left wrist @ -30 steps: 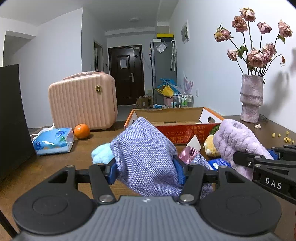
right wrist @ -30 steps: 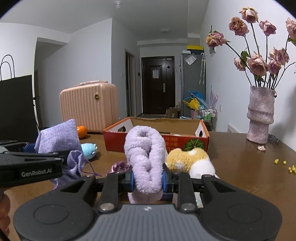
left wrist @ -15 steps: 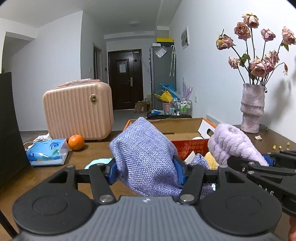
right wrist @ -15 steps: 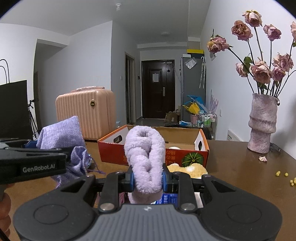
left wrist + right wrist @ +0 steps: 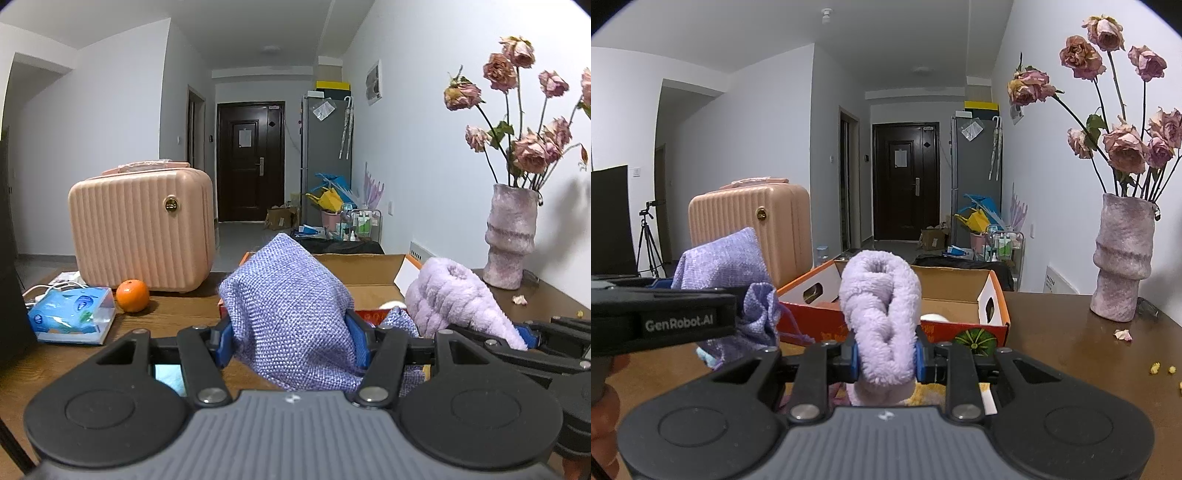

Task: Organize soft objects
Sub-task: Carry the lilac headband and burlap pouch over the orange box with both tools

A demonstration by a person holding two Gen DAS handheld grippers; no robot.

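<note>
left tongs (image 5: 291,341) were clenched on the woven purple pouch (image 5: 291,306), blue pads pressed into its sides, pouch lifted clear of the worktop (image 5: 177,314) and sitting just in front of the cardboard box (image 5: 365,273). in the right wrist view the same pouch (image 5: 727,266) hung left of the box (image 5: 993,299), its gathered drawstring end drooping below the left tongs' arm.

right tongs (image 5: 884,356) were clamped tight on the fluffy lilac roll (image 5: 882,314), pads sunk into the pile, roll held upright in front of the box's near wall. in the left wrist view the roll (image 5: 458,295) sat right of the pouch, at the box's right corner.

box was open-topped, orange-red outside with a melon print on the near wall; something white showed inside it, too hidden to identify. a bit of light blue plush (image 5: 705,356) peeked out below the pouch, near the box's left end.

left of the box: orange (image 5: 132,295), tissue pack (image 5: 70,319), and the ribbed pink case (image 5: 142,236) behind them. right of the box: vase (image 5: 1123,258) of dried roses, with a fallen petal (image 5: 1123,335) and yellow crumbs (image 5: 1161,367) on the worktop nearby.
</note>
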